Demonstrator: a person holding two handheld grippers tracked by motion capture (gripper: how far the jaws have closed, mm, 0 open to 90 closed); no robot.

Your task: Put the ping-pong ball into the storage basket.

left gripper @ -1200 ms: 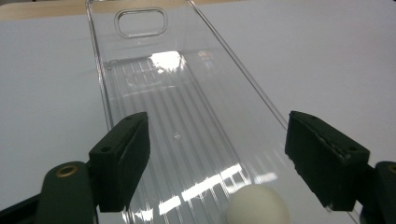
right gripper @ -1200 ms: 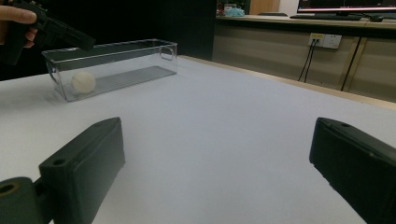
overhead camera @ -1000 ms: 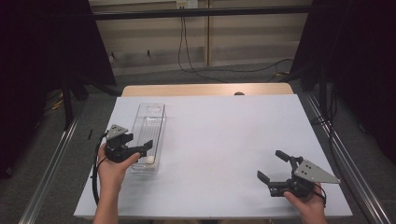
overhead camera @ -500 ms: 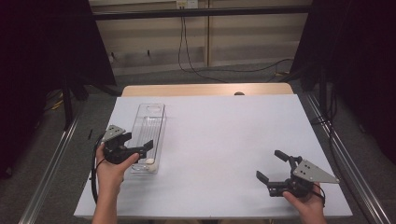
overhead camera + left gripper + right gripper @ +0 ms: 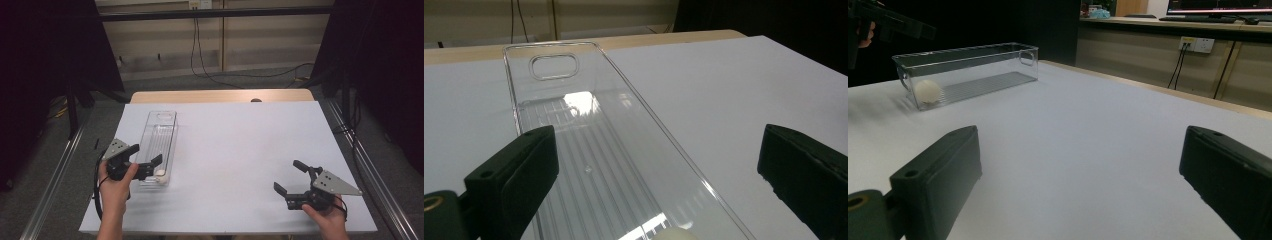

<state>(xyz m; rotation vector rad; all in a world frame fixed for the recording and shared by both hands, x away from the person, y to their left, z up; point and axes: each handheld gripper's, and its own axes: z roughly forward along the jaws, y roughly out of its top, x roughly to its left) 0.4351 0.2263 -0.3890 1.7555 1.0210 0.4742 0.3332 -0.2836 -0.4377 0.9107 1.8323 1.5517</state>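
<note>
Jaws of our left gripper (image 5: 146, 157) have just been opening and stand released, nothing between them, over the near end of the clear bin (image 5: 161, 136). Inside that end lies the white ball (image 5: 161, 175). Our right gripper (image 5: 291, 177), also released, rests on the white worktop (image 5: 240, 145) well apart from the bin.

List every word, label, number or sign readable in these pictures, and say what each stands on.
No text can be read.
Clear plastic oblong bin: no label or marking shows.
Small white ball in the bin: plain.
White table top: blank.
White wall sockets: any marking is too small to read.
Screen at the far desk: blurred, unreadable.
</note>
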